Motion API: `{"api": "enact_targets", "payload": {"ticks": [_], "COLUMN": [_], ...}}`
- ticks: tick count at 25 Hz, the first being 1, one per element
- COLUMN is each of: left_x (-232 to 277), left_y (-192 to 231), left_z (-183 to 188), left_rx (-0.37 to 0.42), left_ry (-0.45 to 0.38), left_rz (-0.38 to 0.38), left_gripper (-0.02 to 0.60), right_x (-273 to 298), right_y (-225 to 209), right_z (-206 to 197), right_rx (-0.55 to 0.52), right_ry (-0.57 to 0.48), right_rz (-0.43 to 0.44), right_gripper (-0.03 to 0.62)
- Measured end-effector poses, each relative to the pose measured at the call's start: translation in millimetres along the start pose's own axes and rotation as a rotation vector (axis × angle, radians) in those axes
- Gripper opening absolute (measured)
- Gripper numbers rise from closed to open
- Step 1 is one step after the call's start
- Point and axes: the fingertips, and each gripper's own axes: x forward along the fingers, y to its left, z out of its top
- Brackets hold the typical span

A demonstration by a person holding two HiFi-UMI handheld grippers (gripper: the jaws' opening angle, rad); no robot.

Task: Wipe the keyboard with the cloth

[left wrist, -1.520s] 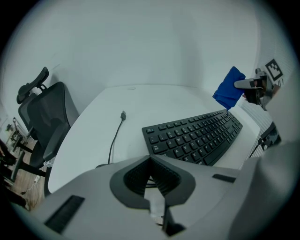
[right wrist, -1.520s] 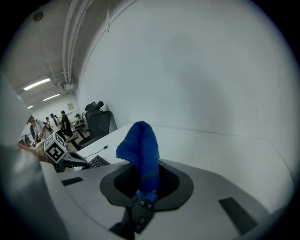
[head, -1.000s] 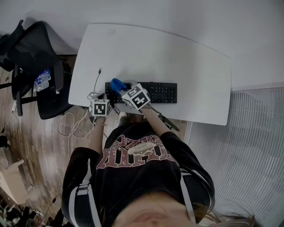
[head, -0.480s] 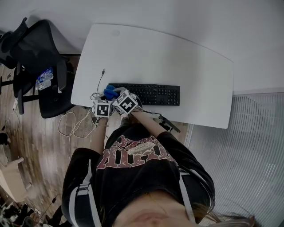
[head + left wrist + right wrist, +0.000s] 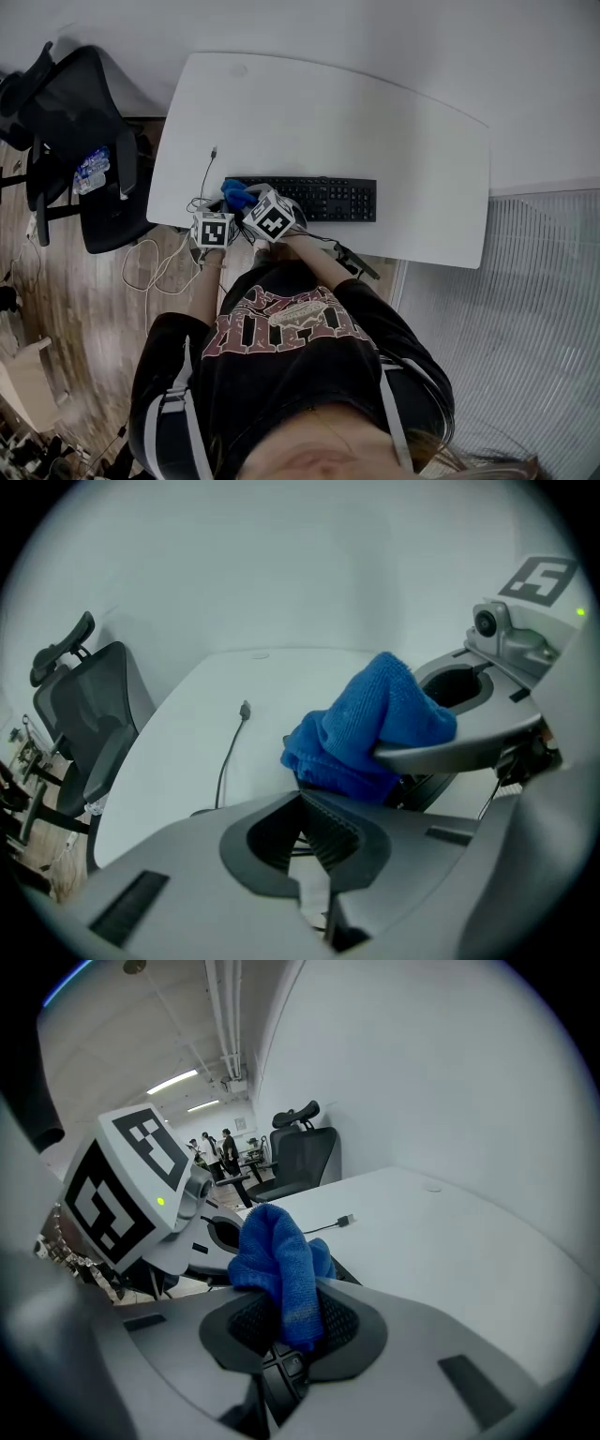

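Logged leftward shift of cloth [image 5: 236, 194], clamped in right hand-held gripper [image 5: 286, 1321], along keyboard [image 5: 323, 199]: over keys a little inside left end 1.0 s ago, at left end now. Noted slight drift back rightward versus 0.5 s ago. Found right hand-held gripper drawn close beside left hand-held gripper [image 5: 314, 841]; clear gap between them 1.0 s ago.

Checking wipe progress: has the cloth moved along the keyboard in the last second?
Yes: the cloth slid toward the left end of the keyboard.
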Motion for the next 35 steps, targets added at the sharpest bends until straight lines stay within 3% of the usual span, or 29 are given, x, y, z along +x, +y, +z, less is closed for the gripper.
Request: {"api": "enact_targets", "payload": {"ticks": [13, 35], "left_x": [0, 3], "left_y": [0, -2], "left_z": [-1, -4], "left_rx": [0.002, -0.021], "left_ry": [0.002, 0.018], "left_rz": [0.005, 0.032], "left_gripper": [0.035, 0.035], "right_x": [-32, -83], "right_y": [-47, -83], "right_z": [-38, -79], "right_rx": [0.13, 0.133], "right_ry": [-0.02, 0.014], "right_rz": [-0.1, -0.2], "right_gripper": [0.064, 0.064]}}
